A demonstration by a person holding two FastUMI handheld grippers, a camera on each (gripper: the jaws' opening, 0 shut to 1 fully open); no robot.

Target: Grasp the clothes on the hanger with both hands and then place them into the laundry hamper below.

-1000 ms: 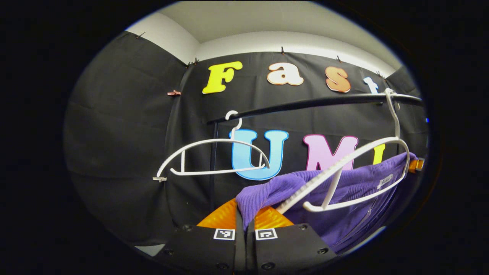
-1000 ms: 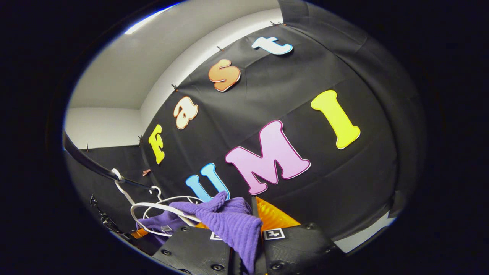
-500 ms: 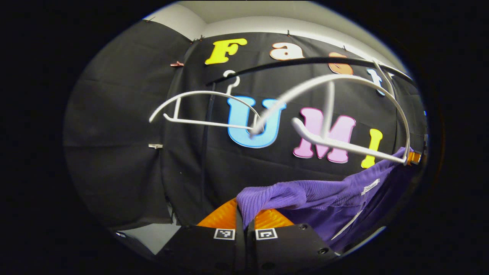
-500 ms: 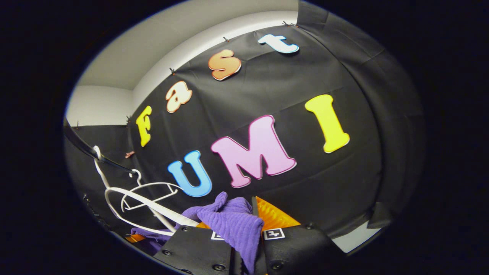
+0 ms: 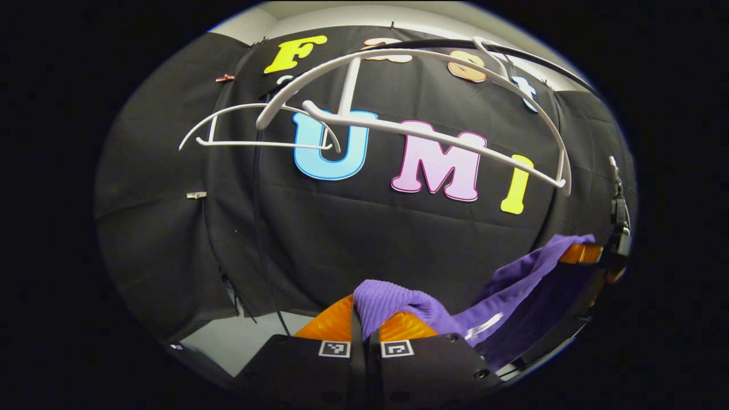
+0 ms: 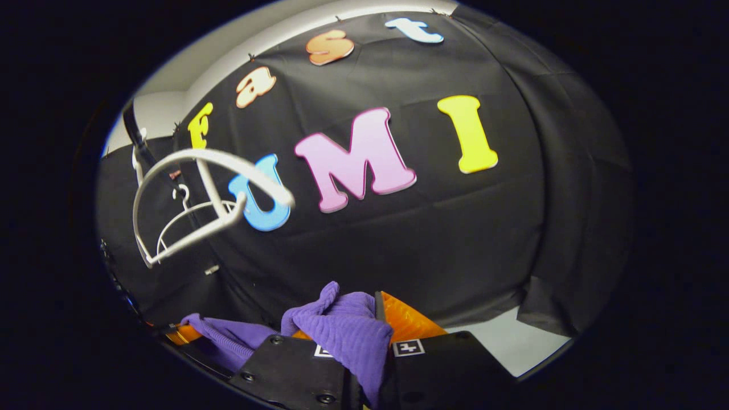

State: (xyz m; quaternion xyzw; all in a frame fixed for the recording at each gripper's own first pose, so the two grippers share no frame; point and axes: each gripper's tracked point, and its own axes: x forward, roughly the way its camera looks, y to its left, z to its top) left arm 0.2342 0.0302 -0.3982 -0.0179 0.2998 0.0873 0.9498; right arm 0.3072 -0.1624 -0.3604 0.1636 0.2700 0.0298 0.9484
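A purple knitted garment (image 5: 512, 285) hangs stretched between my two grippers, clear of the white hanger (image 5: 421, 91) that swings bare on the black rail (image 5: 529, 54) above. My left gripper (image 5: 364, 322) is shut on one bunched end of the garment. In the right gripper view, my right gripper (image 6: 364, 327) is shut on the other end of the purple garment (image 6: 342, 327), which folds over the fingers. The bare white hanger (image 6: 193, 193) sits up and to the left there. At the far right of the left gripper view the other gripper (image 5: 586, 256) holds the cloth's far end.
A second empty white hanger (image 5: 256, 128) hangs on the rail farther left. The black cloth wall stands close ahead of both grippers. A strip of pale floor (image 6: 512, 347) lies below the cloth's hem. The hamper is hidden from both views.
Both grippers have dropped with the purple garment, which slid fully off the white hanger. The hanger now swings free above, and the wall and rail sit higher in both views.
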